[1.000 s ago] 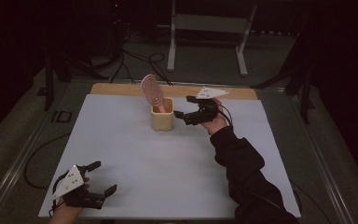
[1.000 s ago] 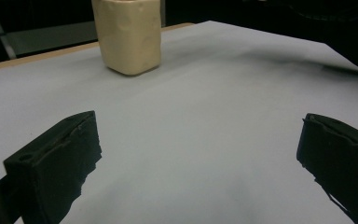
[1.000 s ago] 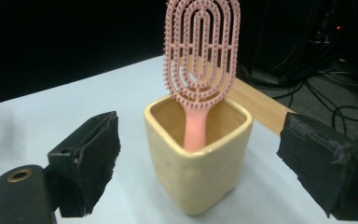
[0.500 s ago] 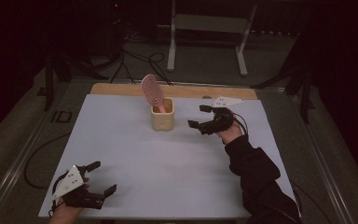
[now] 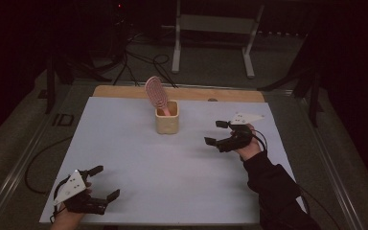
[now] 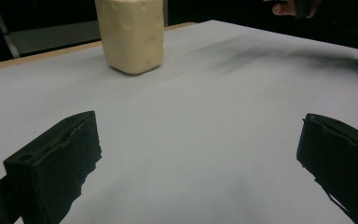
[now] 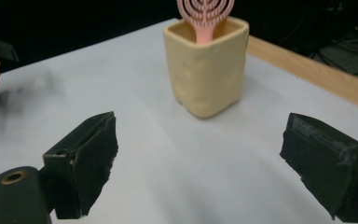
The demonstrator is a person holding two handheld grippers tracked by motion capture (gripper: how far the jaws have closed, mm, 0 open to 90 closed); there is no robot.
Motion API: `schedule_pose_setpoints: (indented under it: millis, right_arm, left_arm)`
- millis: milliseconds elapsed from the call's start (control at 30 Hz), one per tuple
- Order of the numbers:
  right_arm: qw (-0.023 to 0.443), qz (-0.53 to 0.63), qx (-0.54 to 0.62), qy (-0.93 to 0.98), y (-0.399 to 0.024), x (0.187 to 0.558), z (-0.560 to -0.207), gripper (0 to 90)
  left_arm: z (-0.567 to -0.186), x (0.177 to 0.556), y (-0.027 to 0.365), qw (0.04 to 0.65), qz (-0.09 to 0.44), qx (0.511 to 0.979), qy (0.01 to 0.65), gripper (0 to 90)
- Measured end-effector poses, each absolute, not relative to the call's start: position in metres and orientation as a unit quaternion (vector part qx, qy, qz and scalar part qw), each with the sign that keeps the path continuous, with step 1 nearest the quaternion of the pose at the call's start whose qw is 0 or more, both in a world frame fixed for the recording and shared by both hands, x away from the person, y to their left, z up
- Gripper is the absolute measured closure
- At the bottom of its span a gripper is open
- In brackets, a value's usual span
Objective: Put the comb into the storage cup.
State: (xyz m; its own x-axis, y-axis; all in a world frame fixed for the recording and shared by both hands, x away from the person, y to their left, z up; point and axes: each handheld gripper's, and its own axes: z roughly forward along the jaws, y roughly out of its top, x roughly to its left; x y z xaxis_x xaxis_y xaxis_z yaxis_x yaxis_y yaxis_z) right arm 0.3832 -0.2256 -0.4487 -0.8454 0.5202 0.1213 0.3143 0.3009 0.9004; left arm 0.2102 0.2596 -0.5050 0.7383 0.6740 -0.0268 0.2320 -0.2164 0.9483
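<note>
A cream square cup (image 5: 166, 118) (image 6: 131, 33) (image 7: 207, 67) stands upright near the far middle of the white table top (image 5: 139, 158). A pink hairbrush (image 5: 155, 94) (image 7: 205, 15) stands in it, handle down, head leaning left above the rim. My right gripper (image 5: 214, 132) (image 7: 200, 163) hovers open to the right of the cup, a short way off, jaws pointing at it with nothing between them. My left gripper (image 5: 104, 182) (image 6: 196, 168) rests open at the near left corner, far from the cup, jaws wide and empty.
A wooden strip (image 5: 182, 94) runs along the table's far edge behind the cup. Beyond it stand a metal stand (image 5: 211, 28) and floor cables (image 5: 139, 57). A dark sleeve (image 5: 275, 191) reaches in from the near right.
My right gripper has drawn back from the cup toward the near right and stays open. The brush remains in the cup. The left gripper has hardly moved.
</note>
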Motion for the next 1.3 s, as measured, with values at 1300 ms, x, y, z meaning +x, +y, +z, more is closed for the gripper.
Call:
schedule_pose_setpoints:
  millis: [1300]
  right_arm:
    - [0.125, 0.506, 0.293, 0.802, -0.288, 0.294, -0.502, 10.0]
  left_arm:
    - [-0.505, 0.209, 0.260, 0.548, 0.202, 0.754, 0.301, 0.0]
